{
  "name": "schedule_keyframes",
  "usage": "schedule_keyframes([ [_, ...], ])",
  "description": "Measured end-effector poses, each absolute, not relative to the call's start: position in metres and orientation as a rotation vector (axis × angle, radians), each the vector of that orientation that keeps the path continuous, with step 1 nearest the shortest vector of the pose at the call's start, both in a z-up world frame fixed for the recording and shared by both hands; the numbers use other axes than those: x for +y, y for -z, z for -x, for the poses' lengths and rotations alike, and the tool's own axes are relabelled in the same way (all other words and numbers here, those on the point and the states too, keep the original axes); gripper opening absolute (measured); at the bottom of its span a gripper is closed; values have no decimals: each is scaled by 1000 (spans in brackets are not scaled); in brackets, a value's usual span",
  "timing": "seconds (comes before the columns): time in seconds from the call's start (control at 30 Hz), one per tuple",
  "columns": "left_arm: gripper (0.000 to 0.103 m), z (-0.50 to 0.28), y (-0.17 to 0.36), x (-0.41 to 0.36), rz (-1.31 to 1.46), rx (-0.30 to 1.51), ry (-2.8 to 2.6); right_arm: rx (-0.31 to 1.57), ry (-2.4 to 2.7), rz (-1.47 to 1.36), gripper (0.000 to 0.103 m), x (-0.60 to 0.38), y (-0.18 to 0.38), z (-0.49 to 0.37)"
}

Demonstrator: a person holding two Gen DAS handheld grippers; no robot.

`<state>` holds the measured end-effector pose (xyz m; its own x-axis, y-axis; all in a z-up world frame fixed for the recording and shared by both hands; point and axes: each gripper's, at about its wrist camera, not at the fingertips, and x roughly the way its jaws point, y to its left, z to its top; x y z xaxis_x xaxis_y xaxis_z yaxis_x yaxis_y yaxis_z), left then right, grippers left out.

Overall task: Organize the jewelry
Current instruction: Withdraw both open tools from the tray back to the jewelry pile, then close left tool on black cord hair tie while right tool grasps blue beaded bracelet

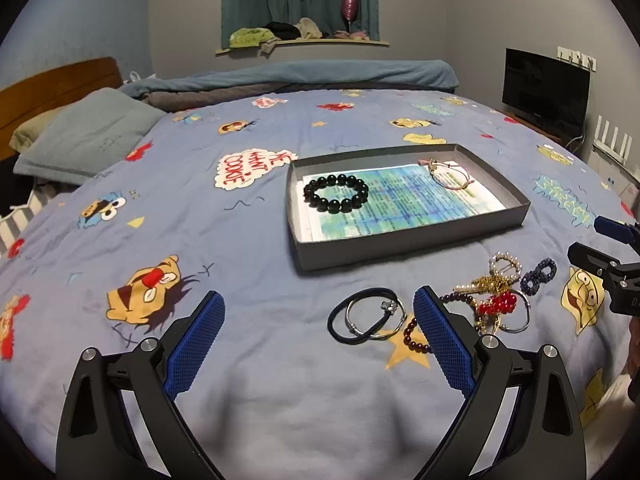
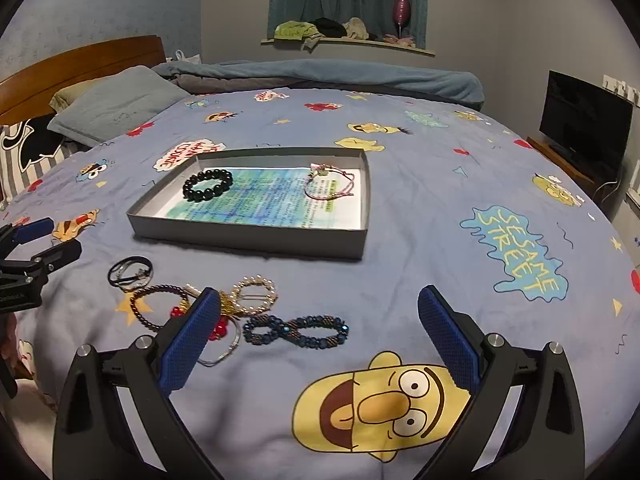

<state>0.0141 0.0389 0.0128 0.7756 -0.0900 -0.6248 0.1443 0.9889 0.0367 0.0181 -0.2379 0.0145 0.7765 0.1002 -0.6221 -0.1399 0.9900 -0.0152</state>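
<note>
A grey shallow tray lies on the bed, holding a black bead bracelet and a pink cord bracelet. In front of it lies loose jewelry: a black hair tie with a silver bangle, a dark purple bead bracelet, red beads, a pearl ring and a twisted blue bead bracelet. My left gripper hovers open just before the hair tie. My right gripper is open above the blue bracelet, holding nothing.
The bed cover is blue with cartoon prints. A pillow and wooden headboard are at the far left, a folded blanket at the back, a TV at the right.
</note>
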Motion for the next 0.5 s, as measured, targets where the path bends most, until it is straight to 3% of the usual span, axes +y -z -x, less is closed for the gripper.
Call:
schedule_keyframes([
  [0.5,95,-11,13,42,-121,727,194,684,-107,70,97,-258,9,-18],
])
